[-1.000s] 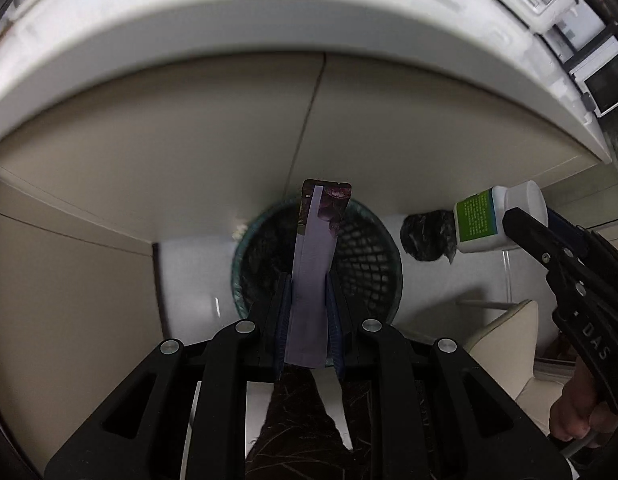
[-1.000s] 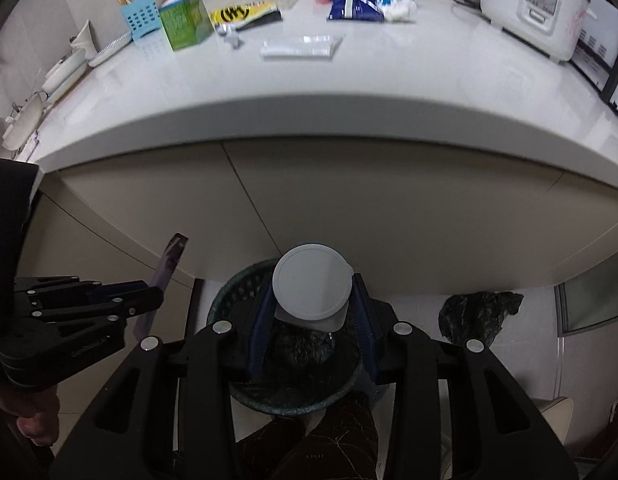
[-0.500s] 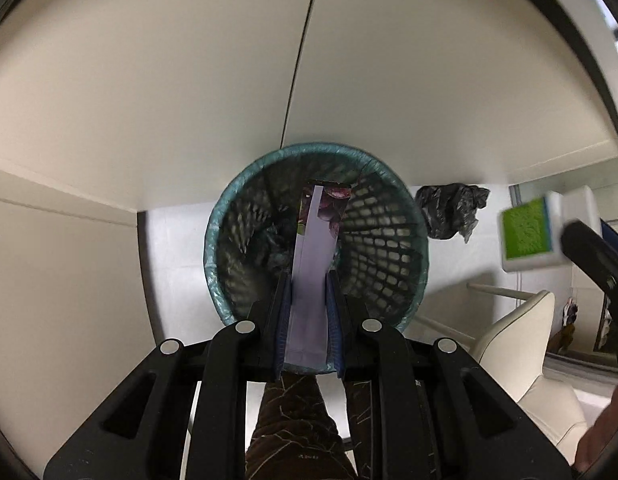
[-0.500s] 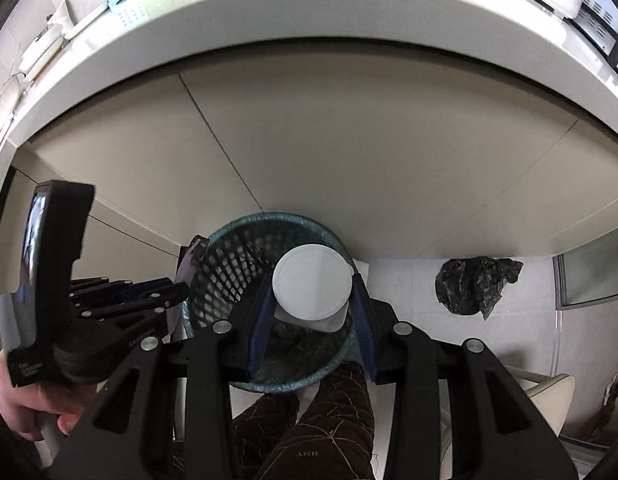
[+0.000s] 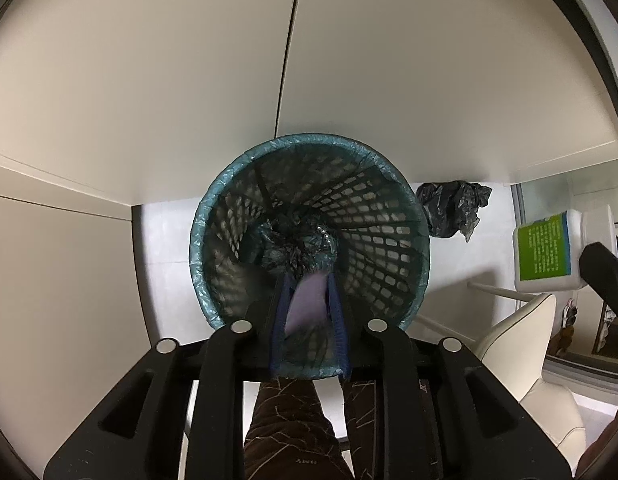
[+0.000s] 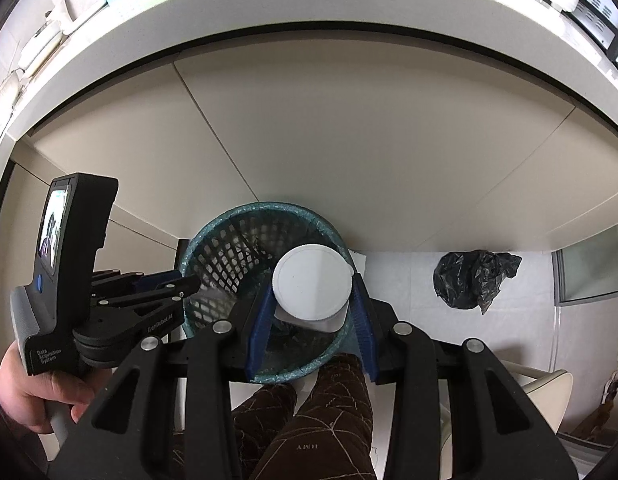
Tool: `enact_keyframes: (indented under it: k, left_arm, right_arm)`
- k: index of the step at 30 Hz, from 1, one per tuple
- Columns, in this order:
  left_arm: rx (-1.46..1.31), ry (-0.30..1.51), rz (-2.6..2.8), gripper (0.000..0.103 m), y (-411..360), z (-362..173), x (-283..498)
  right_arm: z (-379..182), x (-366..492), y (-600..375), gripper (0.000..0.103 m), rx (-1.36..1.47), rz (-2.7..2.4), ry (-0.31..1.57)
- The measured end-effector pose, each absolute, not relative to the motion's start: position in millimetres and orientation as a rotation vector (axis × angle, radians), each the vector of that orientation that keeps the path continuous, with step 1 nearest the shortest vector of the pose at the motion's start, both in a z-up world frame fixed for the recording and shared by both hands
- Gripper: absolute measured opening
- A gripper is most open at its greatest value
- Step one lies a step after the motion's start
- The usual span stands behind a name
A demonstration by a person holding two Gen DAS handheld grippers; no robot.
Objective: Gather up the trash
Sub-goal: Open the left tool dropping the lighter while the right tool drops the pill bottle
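Count: two handheld grippers, one wastebasket, one white bottle, one wrapper, one loose black bag on the floor.
Wastebasket [image 5: 393, 240]: round mesh basket lined with a teal bag, rim folded over the edge; crumpled dark liner bunched at the bottom. It stands on pale floor against beige cabinet doors [image 5: 389, 80].
Wrapper [image 5: 307, 300]: flat pale-lilac strip, blurred, tilted between the blue pads over the basket mouth; its far end reaches toward the liner.
Left gripper [image 5: 307, 280]: pointing down into the basket, jaws opening; the wrapper lies between them, contact with the pads not clear.
Bottle [image 6: 312, 287]: white, round ribbed cap facing the lens; side view shows a green label with a blue stripe.
Right gripper [image 6: 313, 300]: blue pads clamped on the bottle's sides, above the near part of the basket rim.
Black bag [image 6: 471, 280]: crumpled, on the floor right of the basket, apart from it.
Left-wrist view only: basket bottom, wrapper, bottle label, cream chair [image 5: 525, 344].
Right-wrist view only: white countertop edge [image 6: 309, 8] with items on it, left gripper body with its small screen, the hand [image 6: 27, 392] holding it.
Both views: person's brown patterned trousers [image 6: 309, 420] below the basket.
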State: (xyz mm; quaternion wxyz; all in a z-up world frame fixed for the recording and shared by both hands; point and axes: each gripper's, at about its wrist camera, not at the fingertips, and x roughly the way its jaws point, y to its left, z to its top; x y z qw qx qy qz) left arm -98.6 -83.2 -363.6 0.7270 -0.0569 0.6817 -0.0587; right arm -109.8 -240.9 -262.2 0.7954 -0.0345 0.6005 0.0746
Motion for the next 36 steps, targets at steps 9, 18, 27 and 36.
enact_keyframes:
  k: [9,18,27,36]
  left_arm:
    - [-0.125,1.461,-0.079,0.079,-64.3,-351.4,-100.9]
    - [-0.17,1.423,-0.045,0.097,-25.1,-340.2,-109.5]
    - [-0.176,1.449,-0.007,0.097,-1.0,-345.1,-110.9]
    - [-0.163,1.442,0.017,0.097,11.1,-343.7,-113.8]
  right_arm:
    - [-271.4,-105.2,-232.3,0.036,-0.07,0.188,1.299]
    - [-307.0,-97.9,-209.5,0.036,-0.088,0.23,1.342]
    - [-332.6,-93.5,-187.4,0.036,-0.107,0.254,1.389]
    - [-336.8,-90.9,-181.7,0.072,-0.082,0.226,1.395]
